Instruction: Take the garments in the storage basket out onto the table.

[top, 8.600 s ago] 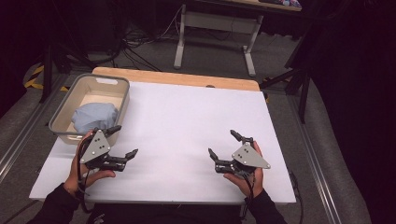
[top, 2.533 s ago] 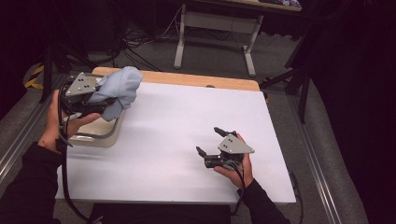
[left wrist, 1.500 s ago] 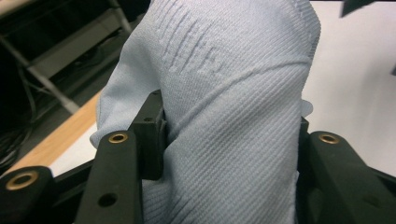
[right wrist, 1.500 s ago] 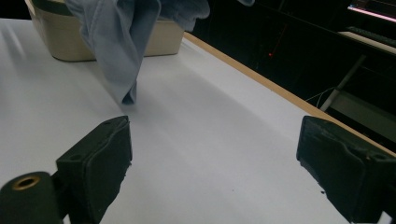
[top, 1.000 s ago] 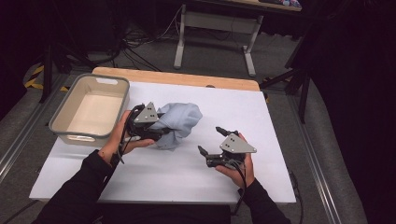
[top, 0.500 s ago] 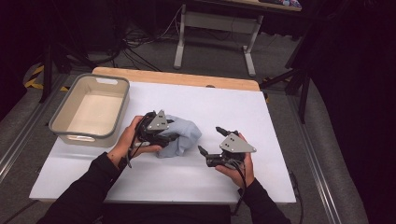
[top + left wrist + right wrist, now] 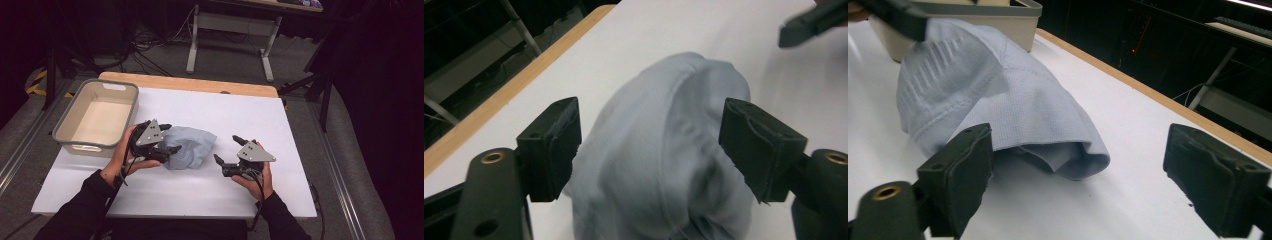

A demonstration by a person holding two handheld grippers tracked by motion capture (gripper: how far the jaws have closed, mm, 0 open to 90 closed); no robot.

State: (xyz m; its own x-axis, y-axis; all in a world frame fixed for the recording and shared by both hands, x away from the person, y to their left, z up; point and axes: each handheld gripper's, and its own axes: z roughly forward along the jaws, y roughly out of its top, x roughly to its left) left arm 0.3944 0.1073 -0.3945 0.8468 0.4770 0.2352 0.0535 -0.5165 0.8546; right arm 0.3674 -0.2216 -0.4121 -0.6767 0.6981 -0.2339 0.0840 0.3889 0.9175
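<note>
**Light-blue garment — bunched, mid-table**

Light-blue garment (image 7: 189,146) lies crumpled on the white table (image 7: 225,192), right of the empty beige bin (image 7: 95,116). Left gripper (image 7: 167,138) straddles it; its jaws have just been opening and the pads stand clear. Right gripper (image 7: 227,149) waits nearby, jaws wide. Risk: a snagged fold drags along on withdrawal. The garment's type is unclear — folds hide its shape.
</note>
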